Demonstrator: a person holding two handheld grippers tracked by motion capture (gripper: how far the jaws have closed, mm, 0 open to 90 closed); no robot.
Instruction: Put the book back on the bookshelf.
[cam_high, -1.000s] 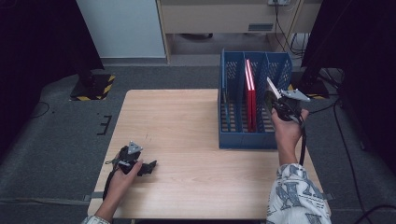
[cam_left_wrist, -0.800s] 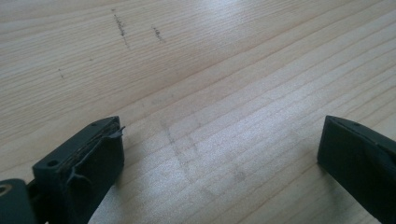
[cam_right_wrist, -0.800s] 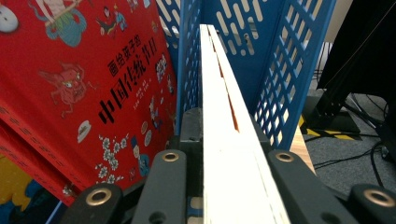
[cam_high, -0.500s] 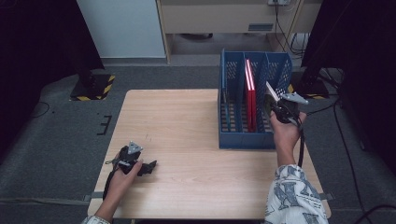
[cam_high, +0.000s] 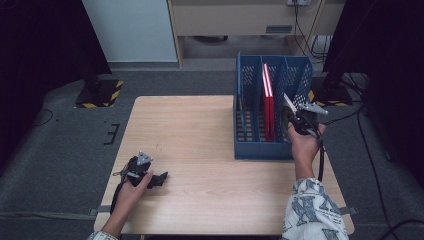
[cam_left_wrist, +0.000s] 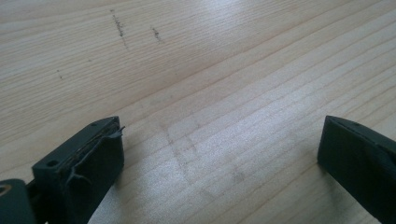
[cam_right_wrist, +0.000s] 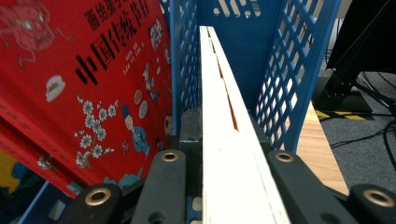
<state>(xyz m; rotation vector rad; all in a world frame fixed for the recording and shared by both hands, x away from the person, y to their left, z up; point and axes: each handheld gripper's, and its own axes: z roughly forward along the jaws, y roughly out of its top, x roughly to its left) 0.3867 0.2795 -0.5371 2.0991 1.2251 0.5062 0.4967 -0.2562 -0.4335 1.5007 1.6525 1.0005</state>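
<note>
My right gripper (cam_high: 296, 119) is shut on a thin book (cam_high: 288, 106), held on edge at the right end of the blue file rack (cam_high: 260, 151). In the right gripper view the book's pale page edge (cam_right_wrist: 224, 140) runs straight ahead between the jaws, into the rack's rightmost slot beside the mesh wall (cam_right_wrist: 289, 70). A red picture book (cam_right_wrist: 84, 93) stands in the slot to its left, and from above this red book (cam_high: 269, 100) is upright in the middle slot. My left gripper (cam_high: 159, 179) rests on the table near its front left, open, with bare wood between its jaws (cam_left_wrist: 219, 158).
The wooden table (cam_high: 200, 130) carries the rack at its right back corner. Cables (cam_high: 360, 120) trail over the grey floor to the right, and black stands with striped bases (cam_high: 100, 92) flank the table.
My right gripper has shifted slightly nearer in the high view with the book still in it. The left gripper has not moved.
</note>
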